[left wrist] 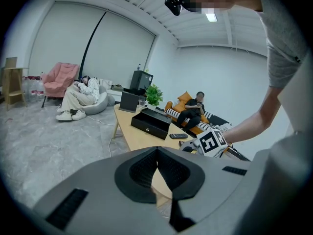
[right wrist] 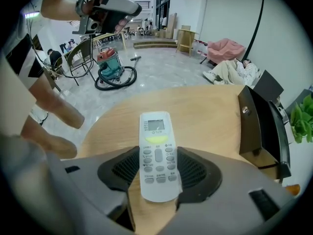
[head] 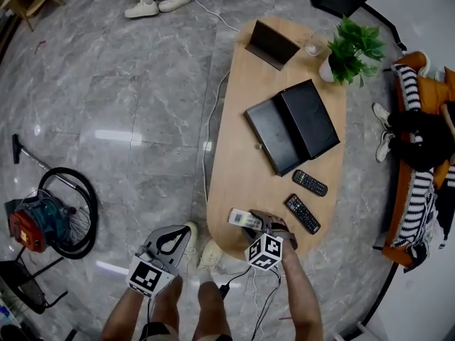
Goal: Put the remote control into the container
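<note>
1. The right gripper [right wrist: 157,173] points steeply down at the near end of the oval wooden worktop [head: 238,162]. Its jaws are spread wide.
2. A white remote control [right wrist: 157,151] with a small screen and grey buttons lies flat on the worktop between those jaws, screen end pointing away from the gripper. The ribbed pads [right wrist: 123,169] flank its long sides closely. It rests on the wood, and no view shows the pads squeezing it.
3. The left gripper [left wrist: 157,155] is off the worktop, over the grey marble floor [head: 128,119] beside the person's legs. Its jaws are clenched together with nothing between them.
4. The container [head: 274,139] is a black box lying open near the middle of the worktop, its lid folded back beside it. It is well apart from the white remote control.
5. Two black remote controls lie between the container and the right gripper: one [head: 310,182] is just beside the box, the other [head: 302,214] is near the gripper.
6. At the far end of the worktop are a potted plant [head: 353,47], a glass [head: 313,48] and a dark propped-up panel [head: 271,45].
7. A red vacuum cleaner [head: 28,222] with a coiled black hose sits on the floor to the left.
8. A person [head: 416,130] in striped clothes sits on an orange sofa to the right of the worktop.
</note>
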{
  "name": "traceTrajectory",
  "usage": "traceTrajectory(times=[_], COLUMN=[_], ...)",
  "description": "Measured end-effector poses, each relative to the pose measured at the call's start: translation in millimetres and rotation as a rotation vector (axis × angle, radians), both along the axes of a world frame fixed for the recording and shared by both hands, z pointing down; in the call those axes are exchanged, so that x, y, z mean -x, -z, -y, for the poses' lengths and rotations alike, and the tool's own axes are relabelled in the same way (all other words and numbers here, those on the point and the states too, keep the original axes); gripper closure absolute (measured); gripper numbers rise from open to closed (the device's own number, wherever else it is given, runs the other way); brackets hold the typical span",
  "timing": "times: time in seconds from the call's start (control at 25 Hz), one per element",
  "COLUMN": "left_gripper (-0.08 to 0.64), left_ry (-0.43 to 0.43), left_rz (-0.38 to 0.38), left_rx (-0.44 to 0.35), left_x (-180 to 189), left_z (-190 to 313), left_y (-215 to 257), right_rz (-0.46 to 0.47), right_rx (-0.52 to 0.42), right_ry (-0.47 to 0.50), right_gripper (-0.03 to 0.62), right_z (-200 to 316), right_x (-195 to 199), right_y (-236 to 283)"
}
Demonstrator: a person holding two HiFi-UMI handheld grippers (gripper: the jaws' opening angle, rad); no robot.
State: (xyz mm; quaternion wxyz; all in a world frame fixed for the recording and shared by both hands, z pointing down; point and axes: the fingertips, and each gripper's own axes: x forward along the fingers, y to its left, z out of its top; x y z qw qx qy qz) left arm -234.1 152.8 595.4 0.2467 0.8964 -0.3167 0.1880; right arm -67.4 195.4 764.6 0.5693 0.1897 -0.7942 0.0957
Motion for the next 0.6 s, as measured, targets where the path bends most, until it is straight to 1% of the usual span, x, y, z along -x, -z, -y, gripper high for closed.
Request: traceTrajectory(times=[0.24, 0.44, 0.6], left_gripper=[0.552, 0.552, 0.552], left_ry=[0.004, -0.007, -0.026], left_rz=[-0.007, -0.012, -0.022], left_rx=[-0.009, -0.021, -0.029], left_x=[4.5, 7.1, 8.1], left_z=[9.8, 15.7, 21.8], left_y=[8.7, 24.4, 40.5], right_rz=[0.025, 0.085, 0.115], right_rx=[0.012, -0.006, -0.025], right_ry=[-0.072, -0.229, -0.332], right_gripper=[0.360, 0.360, 0.360], right_z=[-1.9, 0.9, 3.3], right_x=[0.0, -0.2, 0.8], right_y=[8.3, 37.8, 66.8])
